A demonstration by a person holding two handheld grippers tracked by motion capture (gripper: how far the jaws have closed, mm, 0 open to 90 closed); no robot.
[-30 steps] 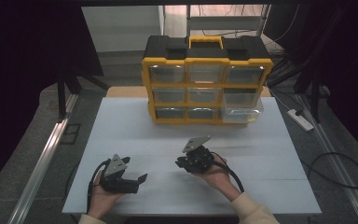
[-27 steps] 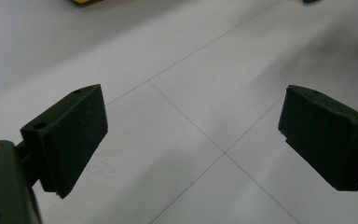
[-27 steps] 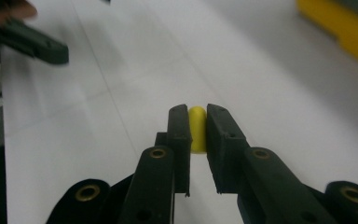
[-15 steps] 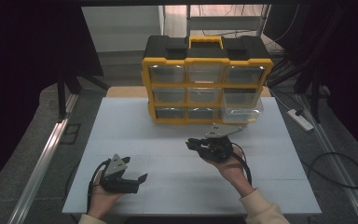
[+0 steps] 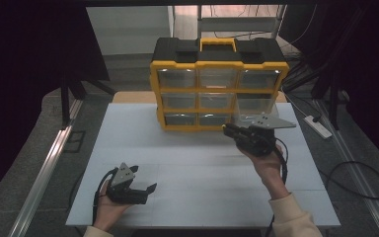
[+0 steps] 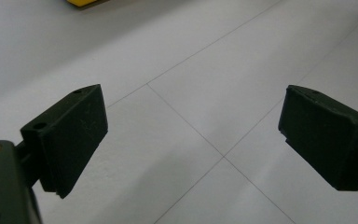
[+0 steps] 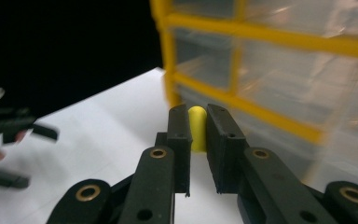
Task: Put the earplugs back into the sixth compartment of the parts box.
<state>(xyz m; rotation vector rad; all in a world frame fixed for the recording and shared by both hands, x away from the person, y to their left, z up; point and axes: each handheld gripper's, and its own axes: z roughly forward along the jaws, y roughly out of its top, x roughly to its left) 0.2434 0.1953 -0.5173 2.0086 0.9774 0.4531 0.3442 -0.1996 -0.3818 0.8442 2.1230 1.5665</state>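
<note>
Carrying a small yellow piece pinched between its jaws, the right gripper was held just in front of the lower right drawers of the yellow organiser, which stood at the far side of the white table. One clear drawer at the right appeared to stand proud of the frame. The left gripper rested low at the near left, well apart, jaws spread wide over bare table with nothing between them. Risk noted: the piece was gripped near its end only, so a knock against the frame could twist it loose, and it might fall short of the drawer.
</note>
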